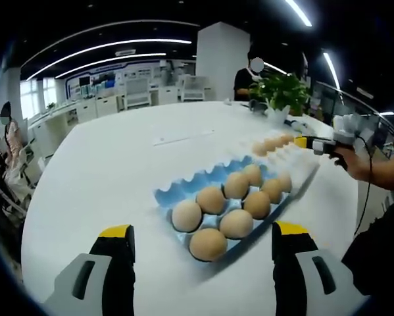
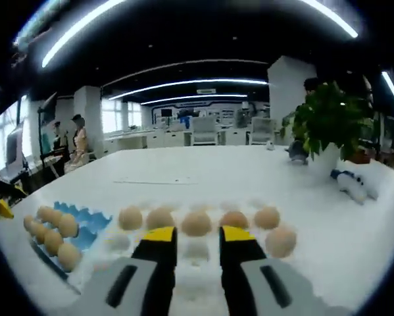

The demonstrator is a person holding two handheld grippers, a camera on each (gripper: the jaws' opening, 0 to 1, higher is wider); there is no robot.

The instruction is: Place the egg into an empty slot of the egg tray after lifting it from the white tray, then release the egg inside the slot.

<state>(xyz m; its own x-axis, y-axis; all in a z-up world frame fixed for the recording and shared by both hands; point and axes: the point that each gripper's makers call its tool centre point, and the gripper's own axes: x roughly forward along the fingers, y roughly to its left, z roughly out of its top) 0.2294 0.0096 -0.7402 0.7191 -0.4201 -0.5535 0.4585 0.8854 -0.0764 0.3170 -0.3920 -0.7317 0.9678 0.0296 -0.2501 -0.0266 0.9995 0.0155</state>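
While the left gripper [image 1: 200,243] hovers spread before the blue egg tray [image 1: 183,192], the right gripper [image 2: 196,240] stands narrowly parted over the white tray [image 2: 197,260], brown eggs [image 2: 197,224] at twelve o'clock.

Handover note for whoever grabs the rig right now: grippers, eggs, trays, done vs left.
Left gripper: open, empty, hovering just short of the blue egg tray.
Right gripper: jaws slightly apart, empty, over the white tray, lined up near a middle egg.
Blue egg tray holds eight eggs; its far slots, toward the white tray, look empty.
White tray holds several eggs in a row, with the plant beyond it.
Done: nothing in hand now.
Left: grip an egg from the white tray, lift, set it in an empty blue slot, release.
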